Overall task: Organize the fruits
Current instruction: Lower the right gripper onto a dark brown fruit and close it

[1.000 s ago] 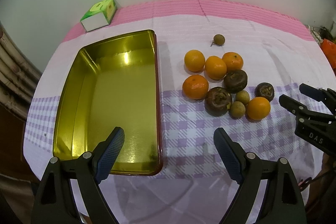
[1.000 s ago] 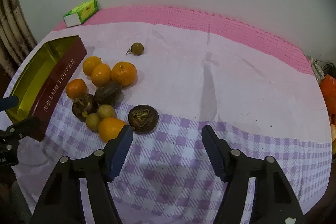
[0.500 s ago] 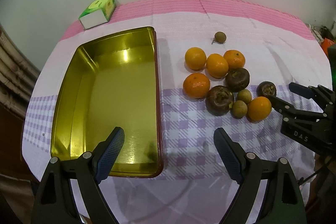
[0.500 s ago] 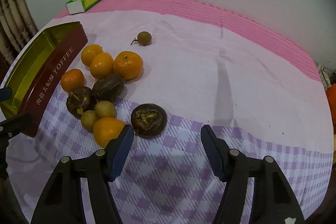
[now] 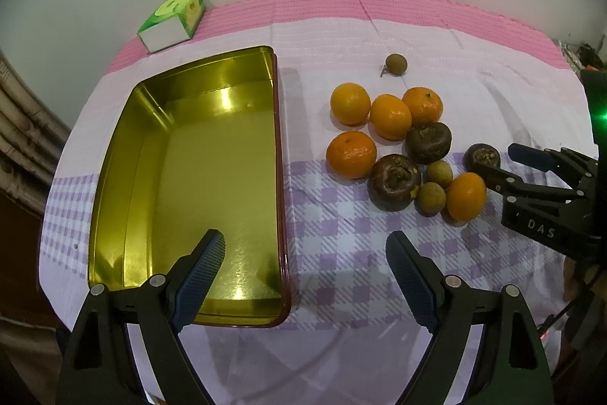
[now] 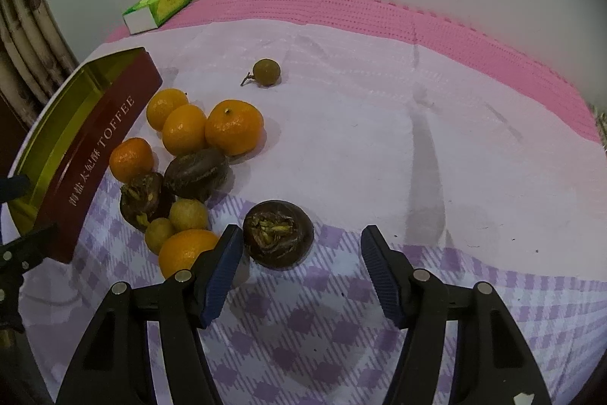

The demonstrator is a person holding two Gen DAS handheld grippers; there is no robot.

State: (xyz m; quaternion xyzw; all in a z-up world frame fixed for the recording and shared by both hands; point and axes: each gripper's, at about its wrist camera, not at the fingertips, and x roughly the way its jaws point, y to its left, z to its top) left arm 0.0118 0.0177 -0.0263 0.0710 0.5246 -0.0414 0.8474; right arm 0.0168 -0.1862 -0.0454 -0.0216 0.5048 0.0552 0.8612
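Right gripper point(image 6: 299, 268) hovered low over the checked cloth point(image 6: 436, 147), jaws apart and just closing in, nothing pinched; lone dark mangosteen point(image 6: 278, 233) lay just ahead of the pads, nearer the left one, untouched. Left gripper point(image 5: 305, 276) hung spread wide and empty above the near corner of the gold-lined toffee tin point(image 5: 114, 177). Oranges point(image 5: 351, 154), two more mangosteens and small longans sat clustered beside the tin; one longan point(image 5: 395, 64) lay apart behind them
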